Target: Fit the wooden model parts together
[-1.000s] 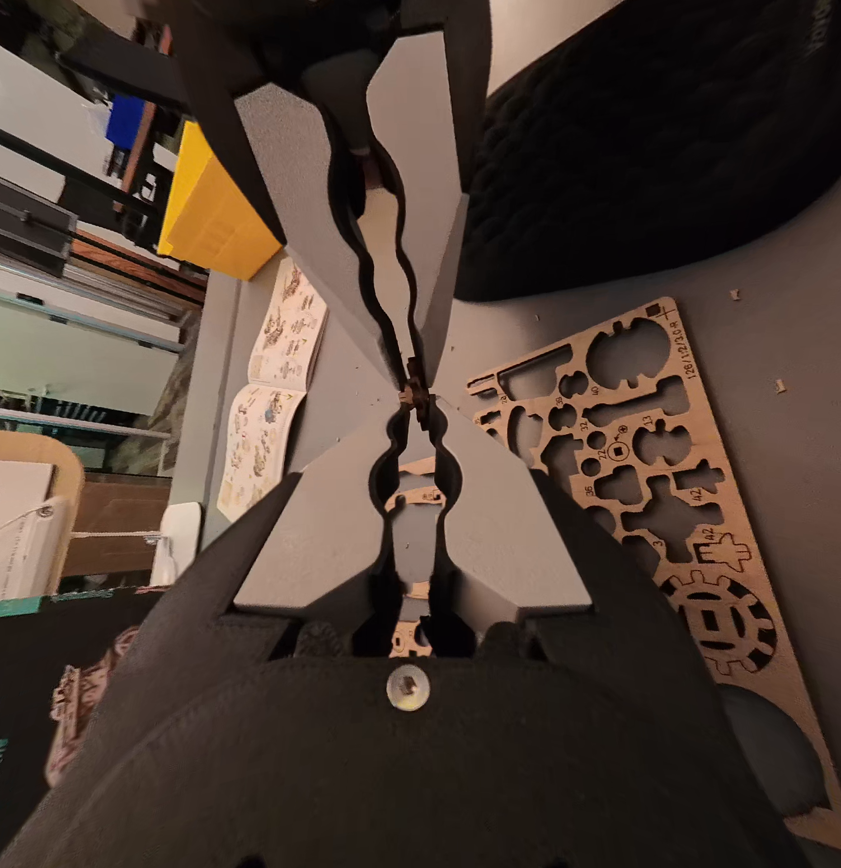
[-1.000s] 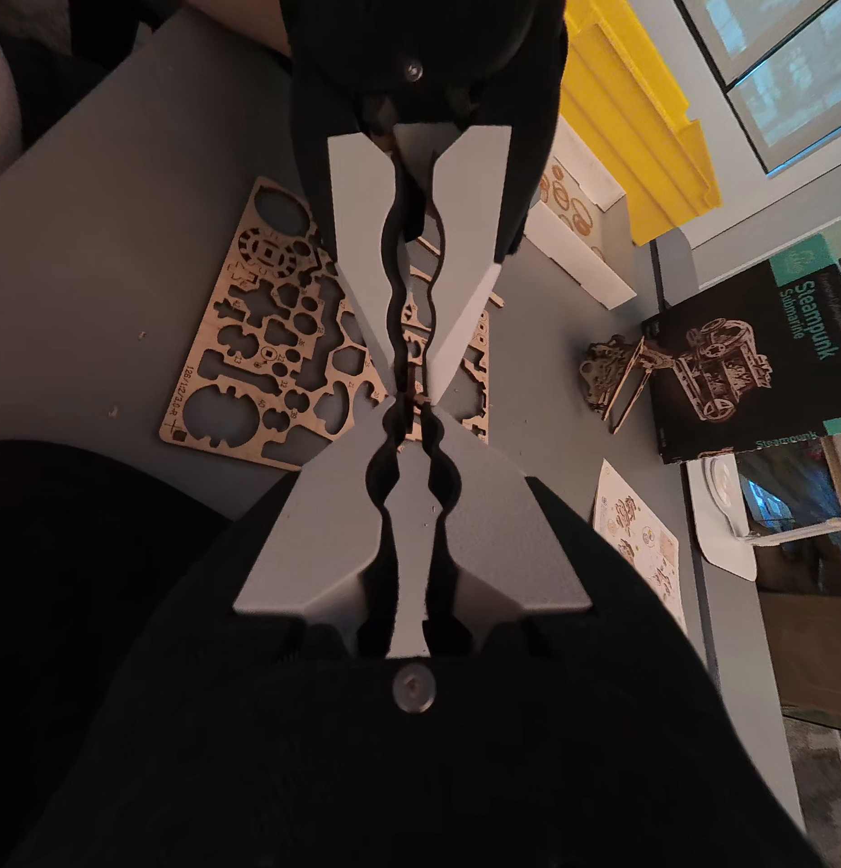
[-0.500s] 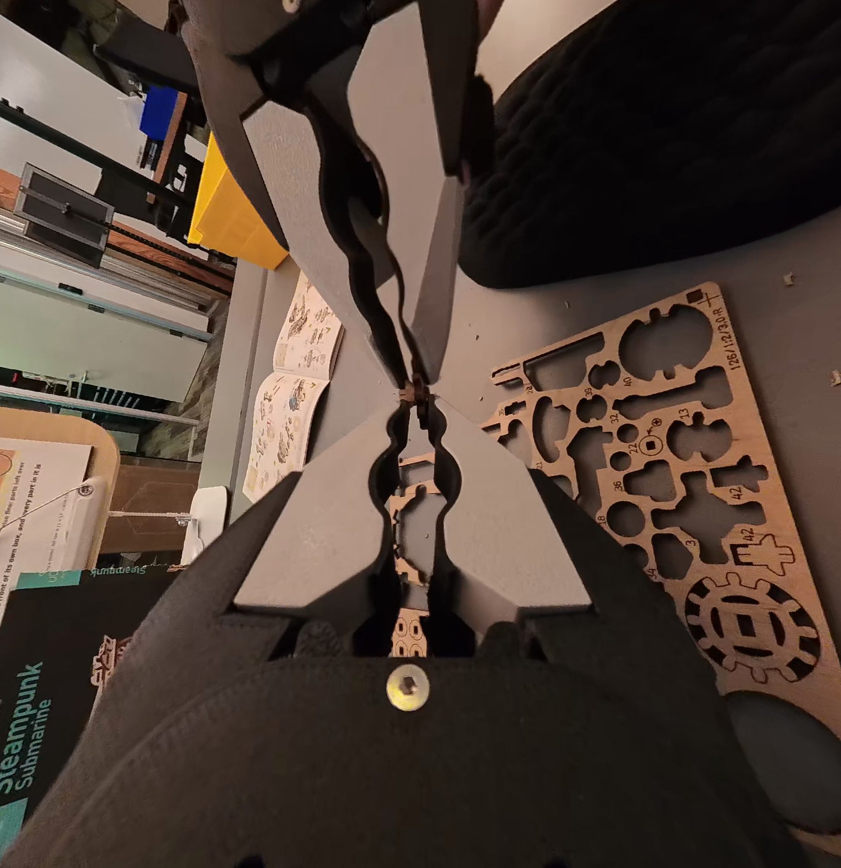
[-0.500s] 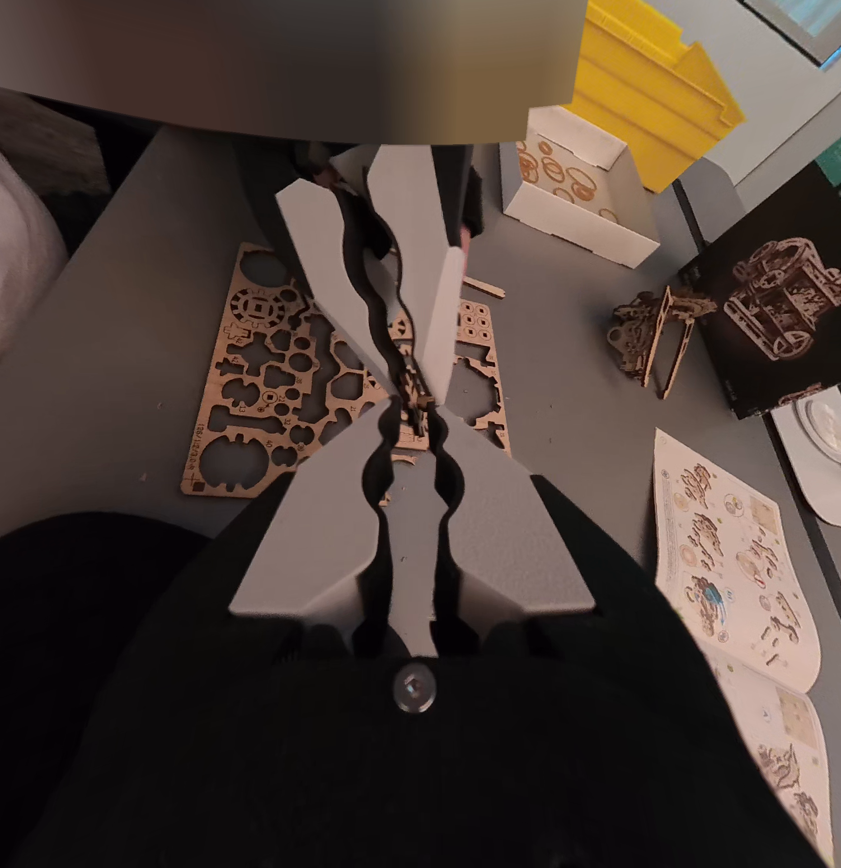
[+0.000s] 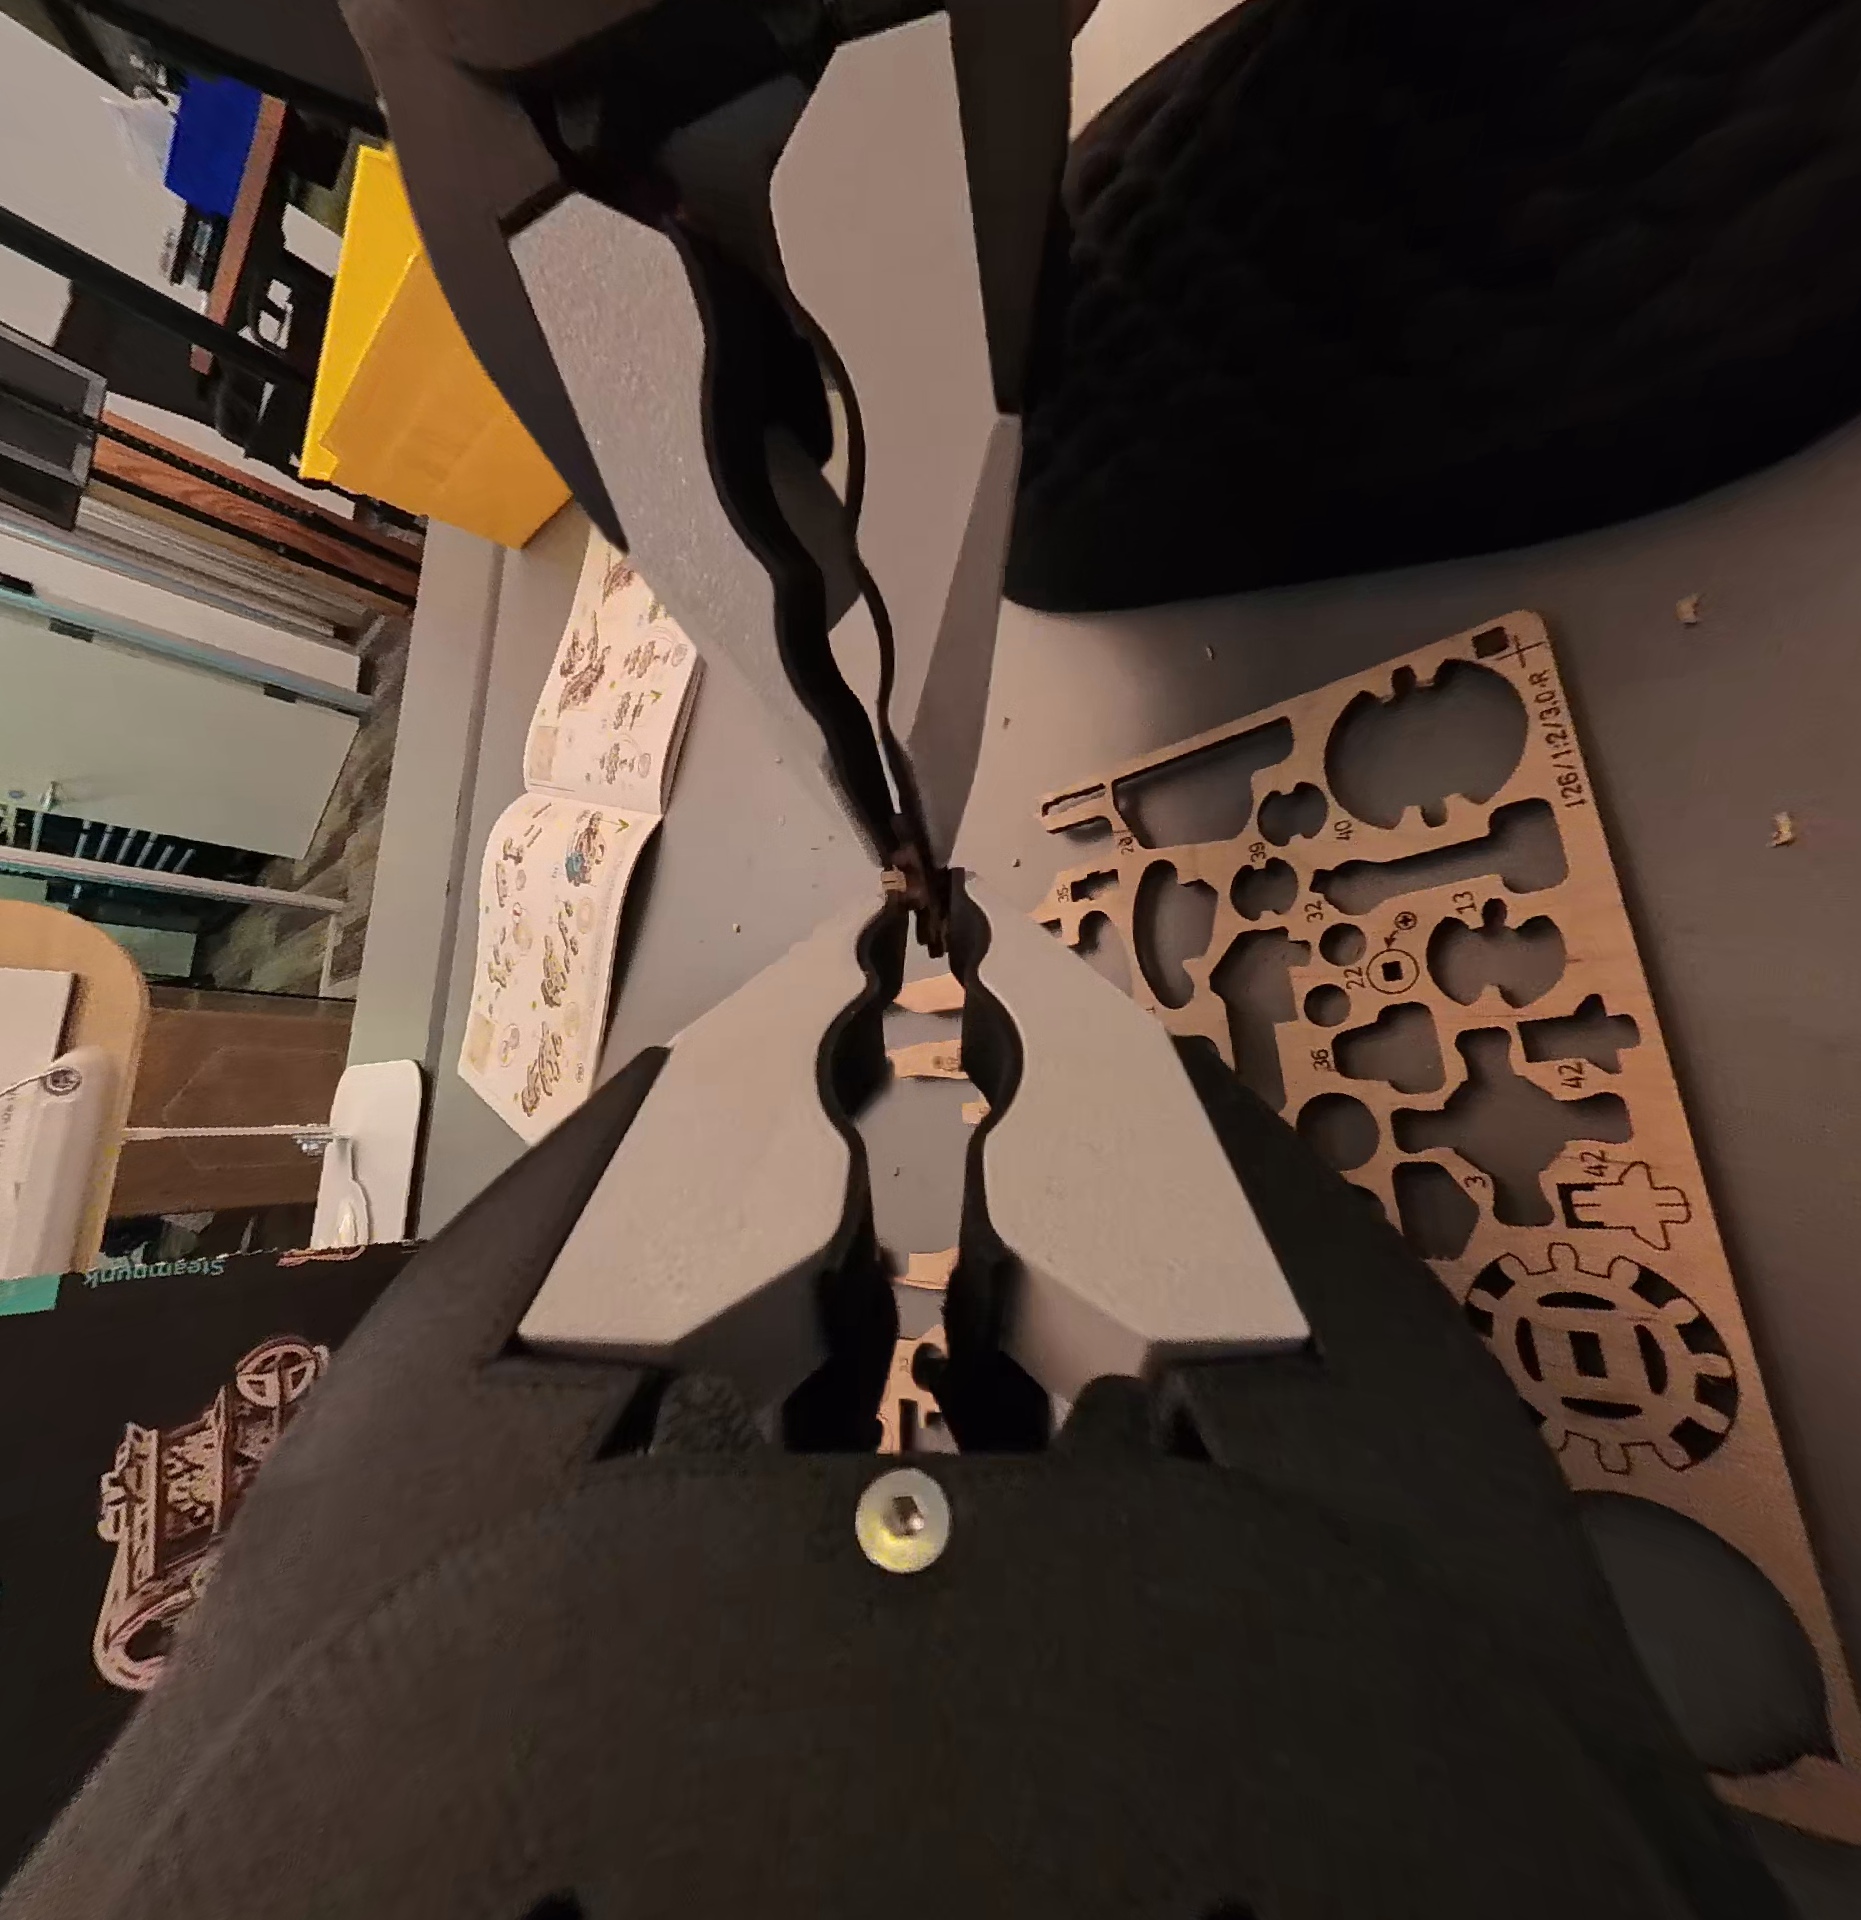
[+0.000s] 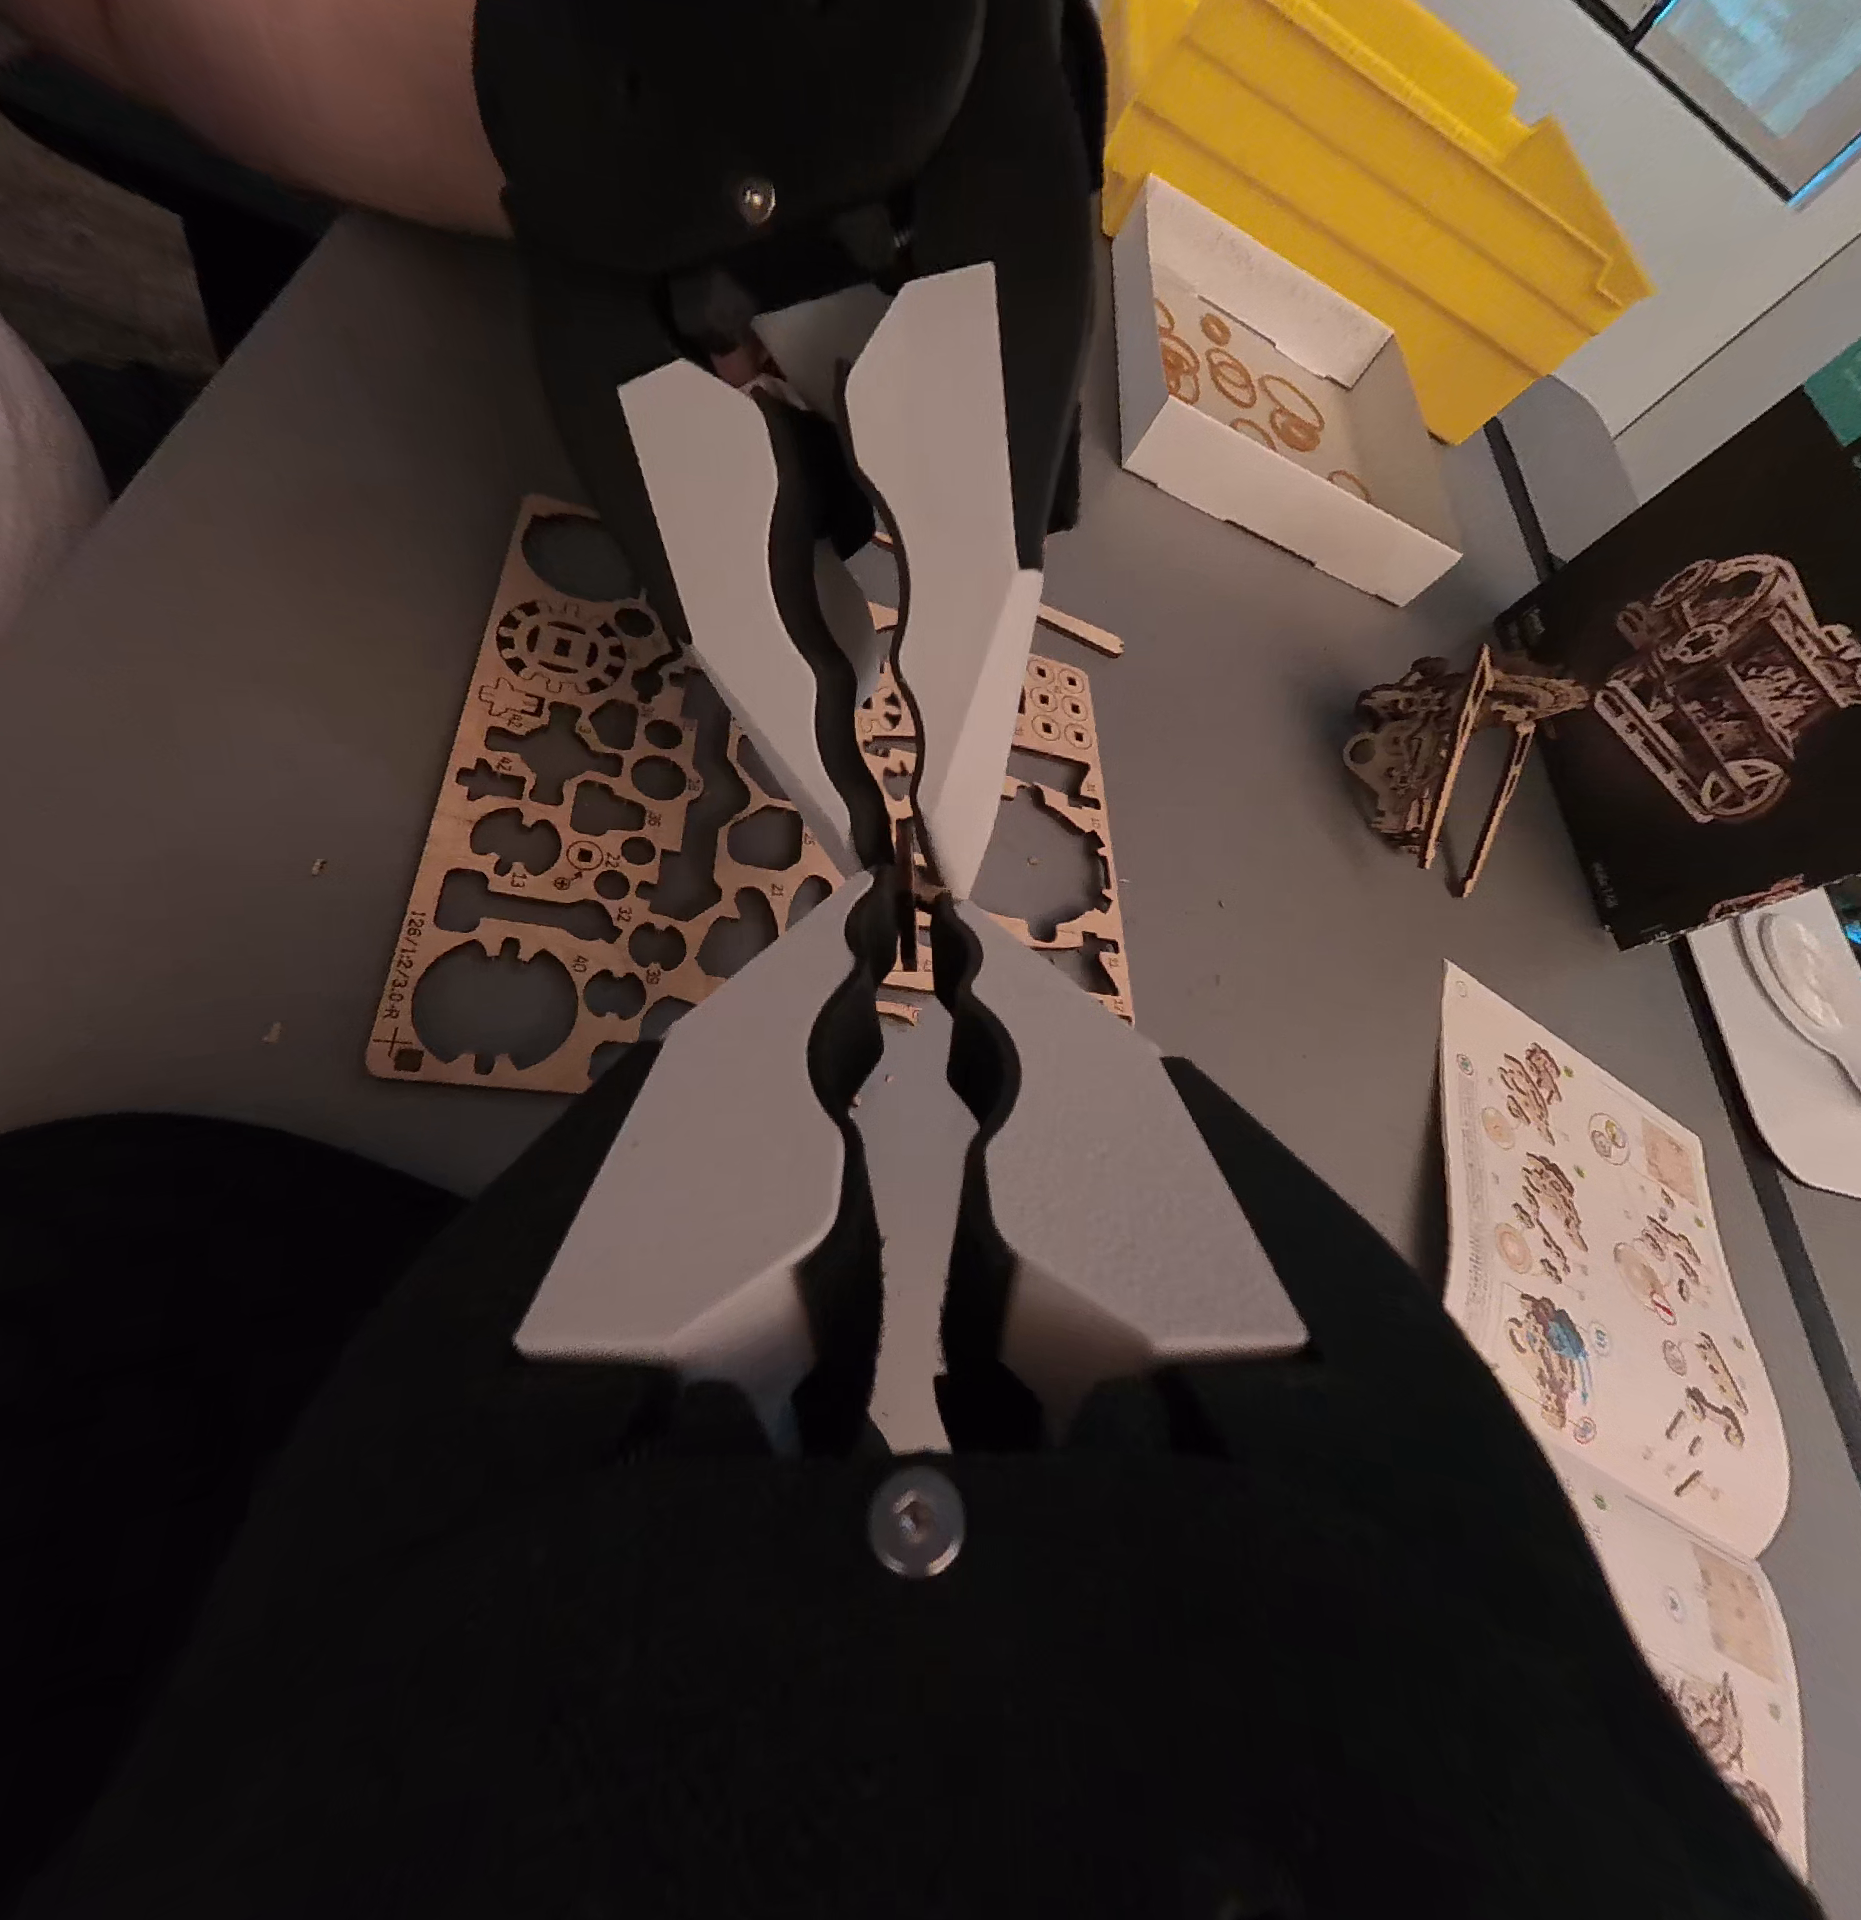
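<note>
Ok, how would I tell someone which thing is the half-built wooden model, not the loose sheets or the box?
Start at the yellow bin at the far edge of the grey table, then come towards the dark kit box. Just left of that box stands the half-built wooden model. Unlike the flat punched-out sheet, it stands upright, with gears and thin legs.

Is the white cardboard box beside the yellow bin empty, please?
No, the white cardboard box holds several small wooden rings, seen in the right wrist view beside the yellow bin.
</note>
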